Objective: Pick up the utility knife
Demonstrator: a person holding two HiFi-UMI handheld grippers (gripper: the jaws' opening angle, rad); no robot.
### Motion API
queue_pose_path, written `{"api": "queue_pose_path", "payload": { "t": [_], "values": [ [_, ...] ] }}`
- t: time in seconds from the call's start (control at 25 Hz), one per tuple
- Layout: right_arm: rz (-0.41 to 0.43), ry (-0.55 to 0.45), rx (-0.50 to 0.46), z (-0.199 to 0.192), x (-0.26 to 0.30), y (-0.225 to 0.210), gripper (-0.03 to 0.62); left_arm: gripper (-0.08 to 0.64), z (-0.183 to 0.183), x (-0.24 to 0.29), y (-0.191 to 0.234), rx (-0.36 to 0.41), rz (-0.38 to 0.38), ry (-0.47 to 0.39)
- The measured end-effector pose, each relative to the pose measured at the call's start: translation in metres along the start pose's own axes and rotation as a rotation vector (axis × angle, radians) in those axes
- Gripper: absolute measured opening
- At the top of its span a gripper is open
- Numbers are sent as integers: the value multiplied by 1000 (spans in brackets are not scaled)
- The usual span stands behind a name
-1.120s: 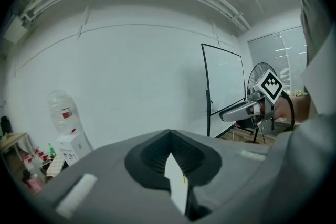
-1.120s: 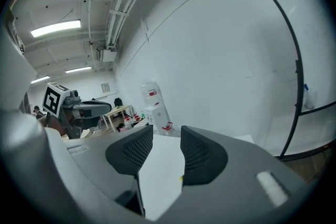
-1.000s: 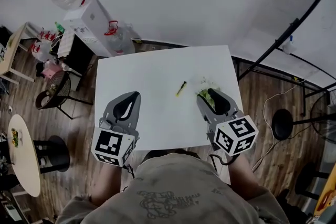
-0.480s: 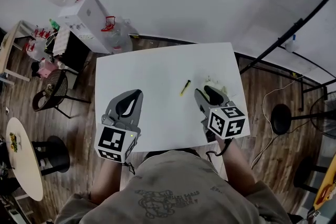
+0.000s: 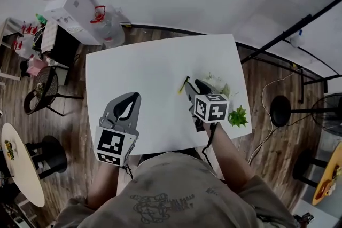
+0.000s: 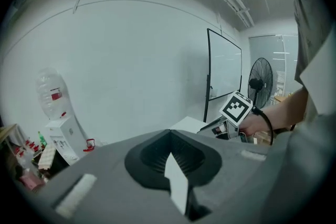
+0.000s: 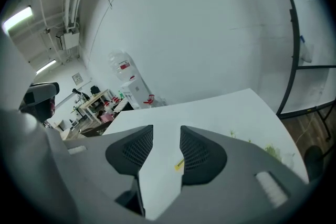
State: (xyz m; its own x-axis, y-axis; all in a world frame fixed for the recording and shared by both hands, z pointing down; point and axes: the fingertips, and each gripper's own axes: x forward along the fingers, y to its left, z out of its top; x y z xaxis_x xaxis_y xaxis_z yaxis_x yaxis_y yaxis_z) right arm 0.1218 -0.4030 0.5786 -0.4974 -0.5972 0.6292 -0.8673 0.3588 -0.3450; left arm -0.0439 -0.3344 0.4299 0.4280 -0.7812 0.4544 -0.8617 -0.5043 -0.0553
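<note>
Approach step: right gripper [image 5: 192, 89], jaws apart and empty, hangs just short of knife [image 5: 184, 84]; next, straddle handle and close; left gripper [image 5: 137, 96] shut, idle.

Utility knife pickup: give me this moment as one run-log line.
step: pre-grasp | knife: on table, ungripped | right gripper: open, knife ahead between jaws | left gripper: shut, empty

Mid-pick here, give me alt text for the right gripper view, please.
The right gripper has its jaws apart over a white table, gripping nothing; a yellow utility knife lies on the table ahead, seen in the gap beside the right-hand jaw. A water dispenser stands beyond the table.
</note>
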Motion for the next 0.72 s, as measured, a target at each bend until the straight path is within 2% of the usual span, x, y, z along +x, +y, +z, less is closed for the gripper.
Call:
{"api": "queue_pose_path", "payload": {
  "t": [0.12,0.28,0.72],
  "values": [
    [-69,41,7,-14,22,-13,173,2,-21,10,14,11,19,59],
    [-122,96,50,-37,54,-24,175,2,-49,16,32,-24,22,119],
    [-261,213,161,-94,110,-66,176,2,-100,26,38,-82,0,209]
  ]
}}
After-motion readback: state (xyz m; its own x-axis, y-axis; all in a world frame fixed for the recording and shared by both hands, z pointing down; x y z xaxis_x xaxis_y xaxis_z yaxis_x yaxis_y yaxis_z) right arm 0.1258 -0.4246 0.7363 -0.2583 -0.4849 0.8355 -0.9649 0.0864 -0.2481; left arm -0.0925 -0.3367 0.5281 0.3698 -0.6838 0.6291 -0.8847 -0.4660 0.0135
